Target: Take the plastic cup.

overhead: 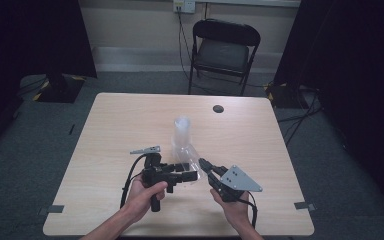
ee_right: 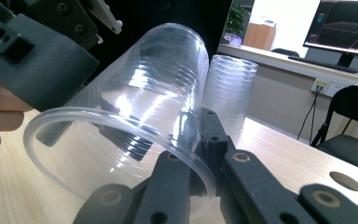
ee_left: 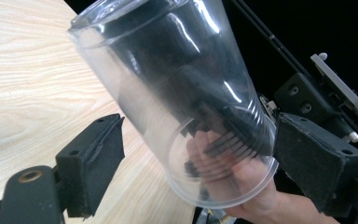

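Clear plastic cup passes hands: my right gripper pinches its rim, so my left gripper stands released around it.

In the left gripper view, the clear cup runs off the top edge at twelve o'clock; seen through its wall, the right gripper is smeared. The stack of cups is faint, its count unreadable.
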Demonstrator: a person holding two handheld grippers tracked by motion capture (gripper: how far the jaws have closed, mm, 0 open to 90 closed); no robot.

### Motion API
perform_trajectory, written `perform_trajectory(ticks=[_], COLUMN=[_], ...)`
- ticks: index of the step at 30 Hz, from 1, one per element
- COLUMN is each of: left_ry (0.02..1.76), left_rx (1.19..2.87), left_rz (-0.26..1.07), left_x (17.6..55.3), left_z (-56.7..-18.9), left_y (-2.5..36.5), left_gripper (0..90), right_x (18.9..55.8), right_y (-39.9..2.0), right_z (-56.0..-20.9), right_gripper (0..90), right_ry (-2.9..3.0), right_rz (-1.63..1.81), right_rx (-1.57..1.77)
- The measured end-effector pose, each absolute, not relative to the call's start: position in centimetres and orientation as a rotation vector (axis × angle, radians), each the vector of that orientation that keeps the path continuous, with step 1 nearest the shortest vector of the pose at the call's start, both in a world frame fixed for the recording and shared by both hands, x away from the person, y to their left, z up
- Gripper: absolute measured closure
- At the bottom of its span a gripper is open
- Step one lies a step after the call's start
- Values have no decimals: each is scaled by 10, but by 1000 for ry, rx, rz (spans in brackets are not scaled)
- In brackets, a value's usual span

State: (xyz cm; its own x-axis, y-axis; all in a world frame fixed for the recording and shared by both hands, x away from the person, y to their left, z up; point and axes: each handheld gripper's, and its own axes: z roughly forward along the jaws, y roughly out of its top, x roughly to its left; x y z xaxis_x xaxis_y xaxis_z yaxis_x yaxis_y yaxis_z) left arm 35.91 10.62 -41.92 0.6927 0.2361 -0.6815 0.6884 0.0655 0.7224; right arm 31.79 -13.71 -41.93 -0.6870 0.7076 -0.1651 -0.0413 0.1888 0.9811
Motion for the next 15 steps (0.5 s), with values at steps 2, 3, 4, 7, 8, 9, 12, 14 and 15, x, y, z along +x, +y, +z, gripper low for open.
perform_trajectory(ticks=[2,3,4,7,8,9,12,14,15], left_ry=[796,798,798,790,783,771,759,748,741], left_rx=[1518,1522,1527,1545,1560,1590,1622,1646,1655], left_rz=[-386,-380,-376,-353,-336,-294,-242,-213,-202], left_x=[359,359,359,359,359,359,358,358,357], left_z=[-419,-419,-419,-420,-420,-420,-420,-421,-420], left_y=[107,107,107,108,108,108,108,109,109], left_gripper=[161,161,160,160,159,157,158,158,157], right_x=[318,319,319,320,321,321,323,323,324], right_y=[-138,-139,-140,-142,-143,-144,-146,-148,-149], right_z=[-419,-418,-418,-418,-418,-417,-416,-416,-416], right_gripper=[899,898,898,898,898,898,898,899,899], right_ry=[1850,1856,1857,1867,1864,1873,1894,1902,1914], right_rz=[1555,1556,1554,1559,1560,1557,1549,1553,1552], right_rx=[641,652,661,678,683,703,726,742,747])
